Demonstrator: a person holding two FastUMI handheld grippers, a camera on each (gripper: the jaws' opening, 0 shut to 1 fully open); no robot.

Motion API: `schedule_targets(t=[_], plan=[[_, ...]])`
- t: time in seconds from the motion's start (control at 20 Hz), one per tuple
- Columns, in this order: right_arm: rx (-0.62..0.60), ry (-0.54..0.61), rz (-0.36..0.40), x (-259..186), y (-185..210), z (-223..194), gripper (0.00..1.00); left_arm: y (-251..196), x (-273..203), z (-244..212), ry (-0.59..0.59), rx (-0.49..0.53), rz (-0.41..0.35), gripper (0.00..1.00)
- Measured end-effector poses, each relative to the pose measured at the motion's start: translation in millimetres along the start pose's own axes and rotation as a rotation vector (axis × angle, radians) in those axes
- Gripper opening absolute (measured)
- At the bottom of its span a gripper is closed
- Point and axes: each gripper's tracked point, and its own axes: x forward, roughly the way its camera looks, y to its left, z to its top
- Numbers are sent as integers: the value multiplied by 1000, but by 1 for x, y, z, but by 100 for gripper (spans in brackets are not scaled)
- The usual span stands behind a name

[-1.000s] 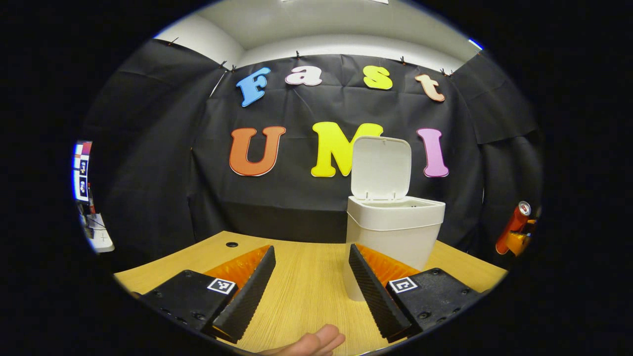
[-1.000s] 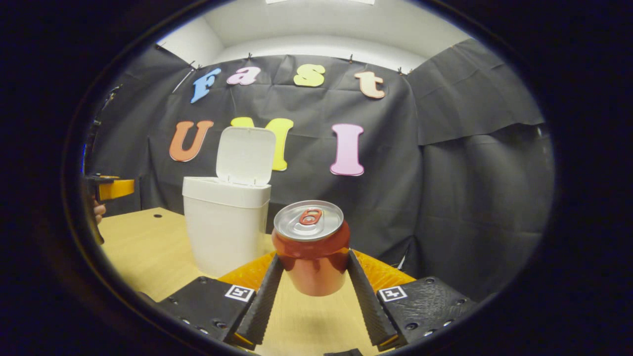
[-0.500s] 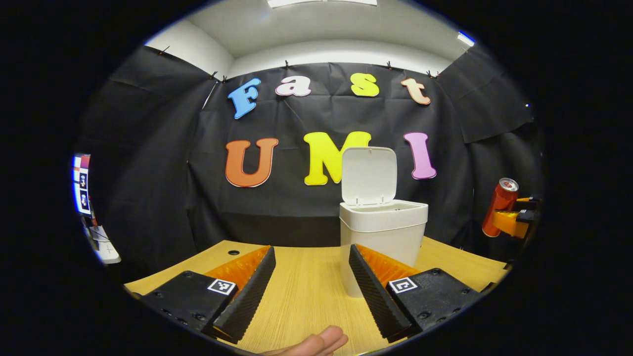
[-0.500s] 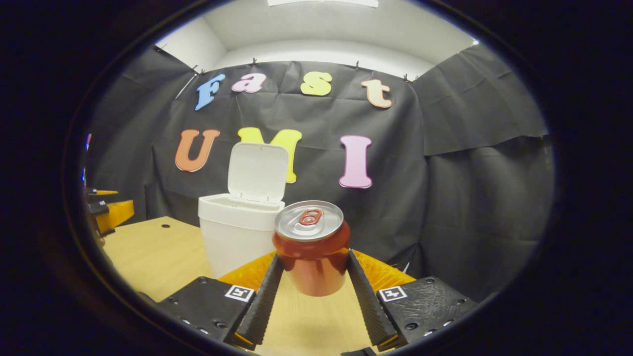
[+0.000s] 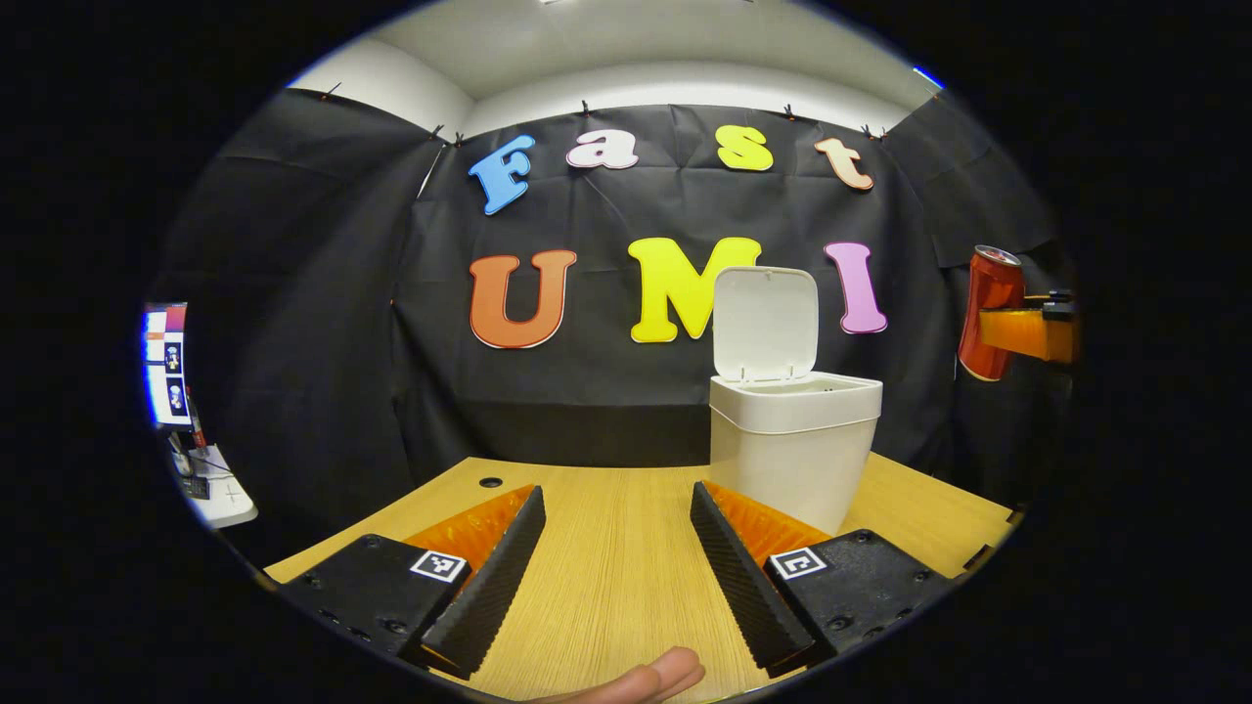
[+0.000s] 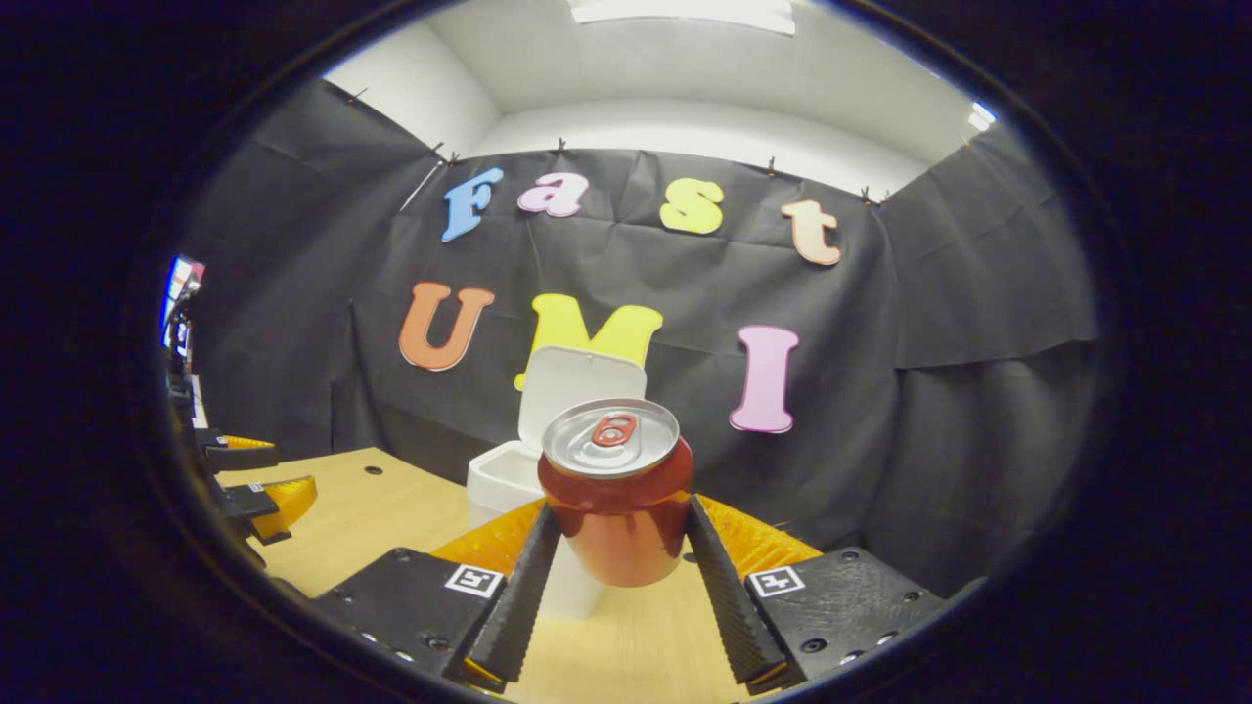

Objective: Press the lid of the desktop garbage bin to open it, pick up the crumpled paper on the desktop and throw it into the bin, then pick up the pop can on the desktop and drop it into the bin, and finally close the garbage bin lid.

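A white bin [image 5: 794, 445] stands on the wooden desk [image 5: 606, 577] with its lid [image 5: 766, 324] swung up. My left gripper [image 5: 614, 562] hovers open low over the desk, the bin just ahead to its right. In the right gripper view my right gripper [image 6: 616, 572] is shut on a red pop can [image 6: 614, 489], held upright in the air. Behind the can there, the bin [image 6: 499, 479] and its raised lid [image 6: 577, 386] are partly hidden. The left gripper view shows that can [image 5: 990, 311] high at the far right, above the bin's rim level and off to its right.
A fingertip [image 5: 636, 680] shows at the bottom of the left gripper view. The desk has a small cable hole [image 5: 490, 482] near its back left. A monitor and a white surface [image 5: 181, 411] lie beyond the desk's left side. My left gripper [image 6: 254, 479] appears at the left of the right gripper view.
My right gripper has lifted the can higher and swung toward the bin, which now sits behind the can in its view. The left gripper stayed open and shifted only slightly.
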Motion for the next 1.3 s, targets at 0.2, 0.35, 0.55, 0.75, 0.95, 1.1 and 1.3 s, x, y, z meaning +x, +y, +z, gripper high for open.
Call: schedule_targets(t=[0.2, 0.35, 0.55, 0.75, 0.95, 1.1, 1.3], plan=[[29, 56, 57, 35, 19, 9, 77, 2, 4, -5, 11, -3, -15, 96], [72, 130, 75, 66, 29, 9, 77, 10, 10, -11, 28, -28, 0, 96], [119, 161, 61, 114, 31, 17, 76, 15, 13, -15, 44, -35, 14, 100], [147, 200, 29, 170, 28, 2, 76, 8, 15, -18, 45, -49, -10, 96], [119, 179, 15, 222, 29, -6, 77, 9, 17, -18, 44, -29, -9, 97], [114, 207, 2, 247, 35, -21, 76, 11, 18, -18, 44, -37, -8, 97], [146, 273, 23, 260, 53, -41, 77, 16, 24, -28, 78, -52, 6, 97]])
